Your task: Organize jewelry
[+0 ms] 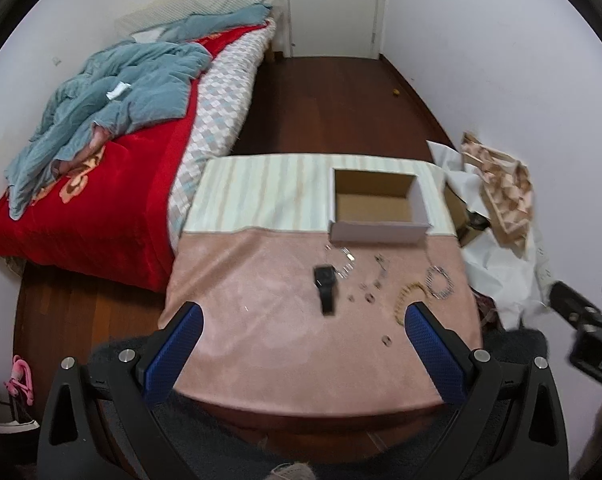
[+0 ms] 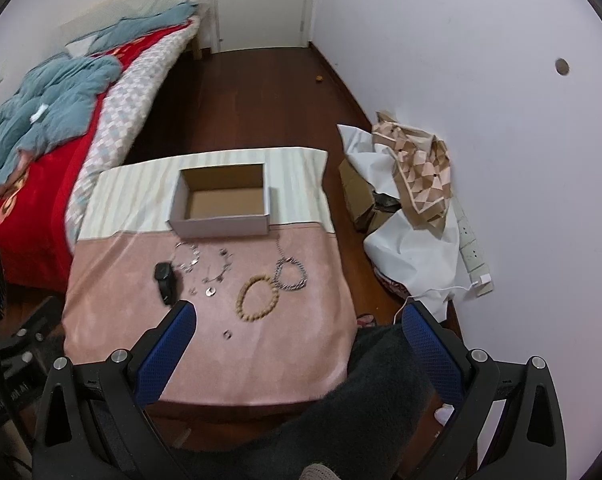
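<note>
Several jewelry bits lying mid pink-cloth table (image 2: 301,344), just before open cardboard box (image 2: 221,204) sitting toward far edge. Tan wooden bead bracelet (image 2: 258,298) looking light, rigid-beaded, rolly; pinching across one side seems best. Silver chain bracelet (image 2: 291,274) looking floppy, slippery. Left gripper (image 1: 303,356) and right gripper (image 2: 297,352) both hovering wide open, holding nothing.

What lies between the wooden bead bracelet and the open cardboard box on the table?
Only bare pink cloth; nothing stands between them. The wooden bead bracelet touches a silver chain bracelet at its right, beside the straight path to the cardboard box.
</note>
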`<state>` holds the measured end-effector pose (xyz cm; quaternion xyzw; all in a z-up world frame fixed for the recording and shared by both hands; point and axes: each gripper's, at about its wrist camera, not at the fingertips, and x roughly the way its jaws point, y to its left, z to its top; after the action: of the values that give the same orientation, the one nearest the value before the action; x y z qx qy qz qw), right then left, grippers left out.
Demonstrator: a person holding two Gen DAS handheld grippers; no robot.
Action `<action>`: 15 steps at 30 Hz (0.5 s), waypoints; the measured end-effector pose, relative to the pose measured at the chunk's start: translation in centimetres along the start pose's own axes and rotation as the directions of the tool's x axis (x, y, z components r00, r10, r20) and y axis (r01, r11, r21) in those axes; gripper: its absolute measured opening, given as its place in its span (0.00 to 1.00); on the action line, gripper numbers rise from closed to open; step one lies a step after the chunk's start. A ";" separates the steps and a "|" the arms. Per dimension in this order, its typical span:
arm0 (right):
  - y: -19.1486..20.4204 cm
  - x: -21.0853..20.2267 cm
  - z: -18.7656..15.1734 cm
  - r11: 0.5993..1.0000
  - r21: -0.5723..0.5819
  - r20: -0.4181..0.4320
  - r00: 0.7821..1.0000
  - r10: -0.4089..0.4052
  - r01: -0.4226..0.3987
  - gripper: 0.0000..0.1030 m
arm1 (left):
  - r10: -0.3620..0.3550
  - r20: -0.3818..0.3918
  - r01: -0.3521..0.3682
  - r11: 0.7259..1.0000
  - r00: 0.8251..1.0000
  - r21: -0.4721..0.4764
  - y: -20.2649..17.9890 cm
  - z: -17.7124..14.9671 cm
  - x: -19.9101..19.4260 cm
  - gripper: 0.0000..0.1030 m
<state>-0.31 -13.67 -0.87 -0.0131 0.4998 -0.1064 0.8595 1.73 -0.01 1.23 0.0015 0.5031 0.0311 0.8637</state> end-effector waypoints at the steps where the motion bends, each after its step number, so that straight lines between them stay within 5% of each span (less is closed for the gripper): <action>1: -0.1 1.0 0.1 1.000 0.010 -0.005 1.000 -0.011 0.011 1.00 | 0.018 0.001 -0.018 1.000 1.000 0.001 0.1 0.3 0.7 1.00; 9: -1.1 15.4 -1.2 0.994 0.109 -0.203 0.979 0.011 0.011 0.99 | 0.074 -0.080 -0.072 0.997 0.994 0.027 0.3 0.9 10.9 1.00; 15: -0.1 24.1 -4.5 0.988 0.153 -0.325 0.945 0.043 0.008 0.77 | 0.058 -0.241 -0.053 0.998 0.969 0.029 0.1 -1.1 19.0 1.00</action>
<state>7.33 -18.16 -23.78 0.0748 0.6259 -0.1374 0.7640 10.14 1.16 -15.82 0.0213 0.6047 0.0497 0.7946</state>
